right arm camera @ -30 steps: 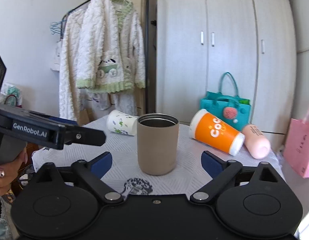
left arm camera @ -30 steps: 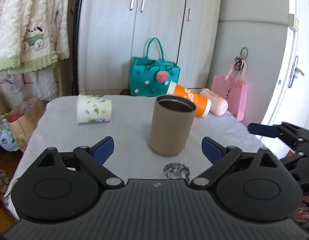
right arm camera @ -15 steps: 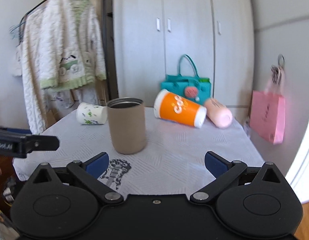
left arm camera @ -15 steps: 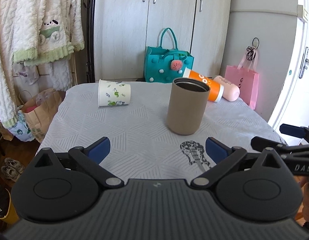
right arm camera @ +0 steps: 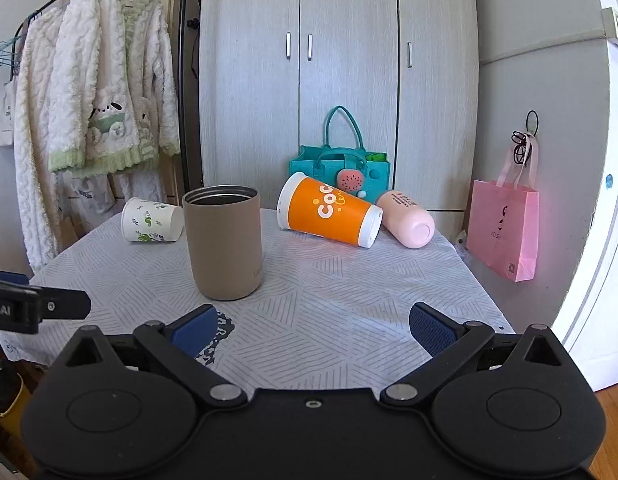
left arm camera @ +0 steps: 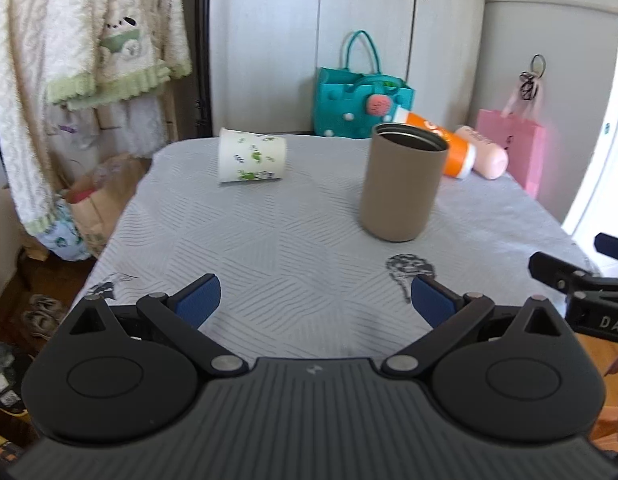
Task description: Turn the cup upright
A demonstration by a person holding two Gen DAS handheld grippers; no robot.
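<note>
A tan cup (left arm camera: 403, 182) stands upright on the grey patterned table (left arm camera: 269, 240); it also shows in the right wrist view (right arm camera: 225, 242). A white leaf-print paper cup (left arm camera: 252, 155) (right arm camera: 151, 220) lies on its side at the far left. An orange cup (right arm camera: 329, 210) (left arm camera: 449, 148) and a pink bottle (right arm camera: 407, 218) (left arm camera: 483, 152) lie on their sides at the far right. My left gripper (left arm camera: 315, 300) is open and empty near the front edge. My right gripper (right arm camera: 313, 322) is open and empty, short of the tan cup.
A teal bag (right arm camera: 341, 168) stands behind the table by the grey wardrobe (right arm camera: 341, 60). A pink bag (right arm camera: 505, 228) hangs at the right. A white cardigan (right arm camera: 97, 100) hangs at the left. A paper bag (left arm camera: 97, 200) and shoes (left arm camera: 43, 314) are on the floor left.
Both grippers have pulled back from the tan cup, which stays upright. The left view has swung right to left; the right view has shifted right.
</note>
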